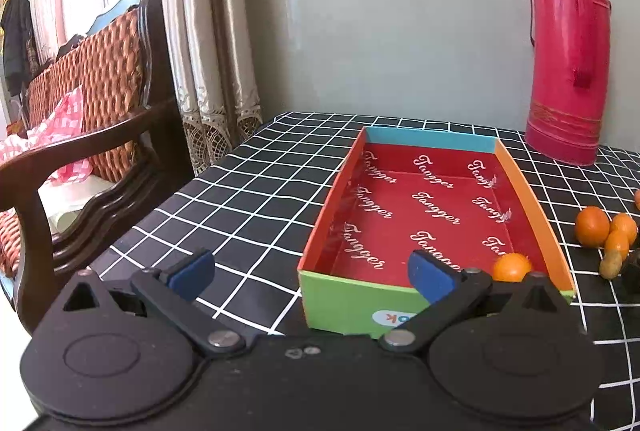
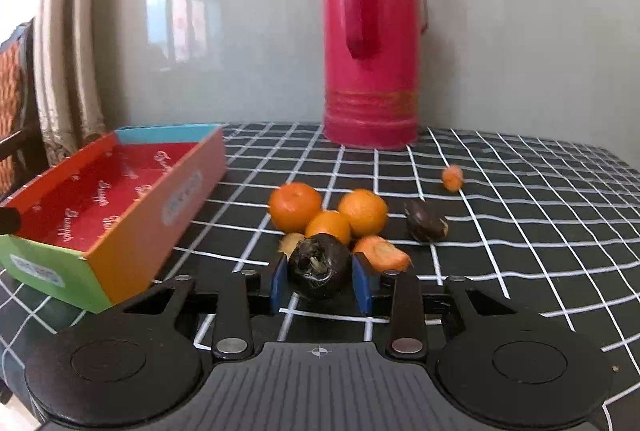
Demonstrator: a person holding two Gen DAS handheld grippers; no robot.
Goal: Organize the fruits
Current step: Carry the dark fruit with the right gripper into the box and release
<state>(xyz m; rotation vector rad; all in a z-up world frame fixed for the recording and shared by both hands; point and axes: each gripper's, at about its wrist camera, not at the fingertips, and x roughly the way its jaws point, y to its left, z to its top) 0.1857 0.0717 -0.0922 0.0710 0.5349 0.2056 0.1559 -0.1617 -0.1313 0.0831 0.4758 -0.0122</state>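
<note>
A colourful open box (image 1: 524, 183) with a red "Tangger" lining sits on the checked tablecloth; one orange (image 1: 511, 267) lies in its near right corner. My left gripper (image 1: 312, 273) is open and empty, just in front of the box's near left corner. In the right wrist view the box (image 2: 132, 215) is to the left. My right gripper (image 2: 320, 281) is shut on a dark wrinkled fruit (image 2: 319, 267). Behind it lie three oranges (image 2: 295, 206), an orange peel piece (image 2: 382, 251), a second dark fruit (image 2: 426, 221) and a small orange bit (image 2: 453, 177).
A tall pink thermos (image 2: 374, 35) stands at the back by the wall; it also shows in the left wrist view (image 1: 568, 59). A peanut (image 1: 611, 265) lies beside the oranges (image 1: 592, 226). A wooden armchair (image 1: 92, 151) stands past the table's left edge, before curtains (image 1: 208, 31).
</note>
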